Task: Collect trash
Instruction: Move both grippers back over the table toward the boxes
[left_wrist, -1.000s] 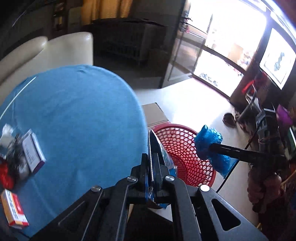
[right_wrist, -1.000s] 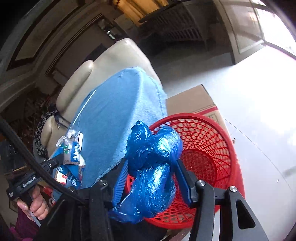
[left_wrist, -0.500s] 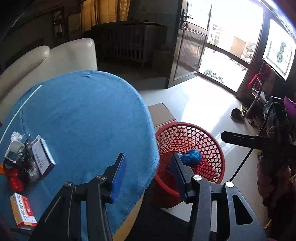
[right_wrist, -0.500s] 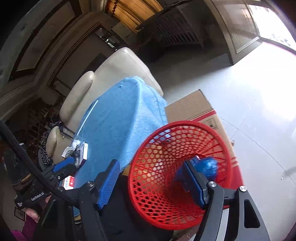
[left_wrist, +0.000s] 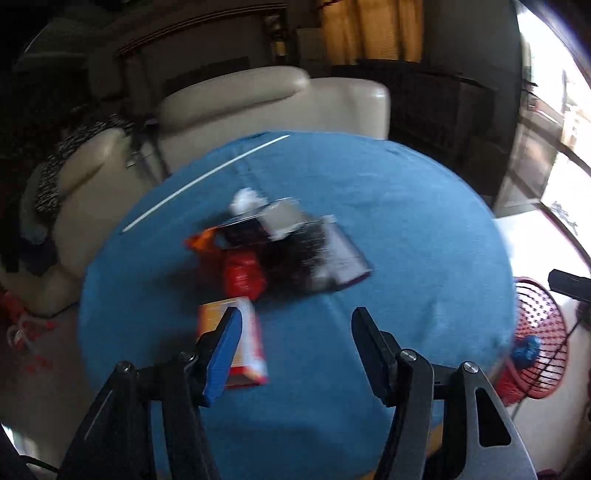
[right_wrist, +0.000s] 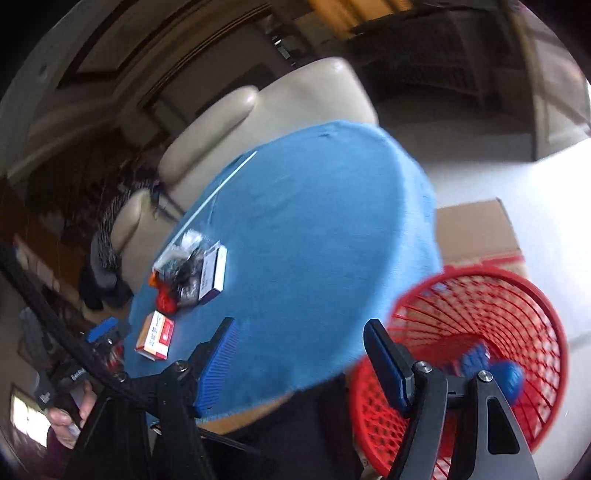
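A pile of trash lies on the round table with a blue cloth: a red wrapper, a dark bag, a white-and-purple box. An orange-and-white box lies nearer, just past my left finger. My left gripper is open and empty above the table, facing the pile. My right gripper is open and empty over the table edge, beside the red mesh basket. Blue trash lies inside the basket. The pile and orange box also show in the right wrist view.
A cream sofa stands behind the table. A cardboard box sits on the floor behind the basket. The basket stands at the table's right edge on a pale floor. The left view is motion-blurred.
Both grippers opened and dropped their trash into the basket. The left gripper then swung left from the basket to face the pile. The right gripper turned from the basket toward the table.
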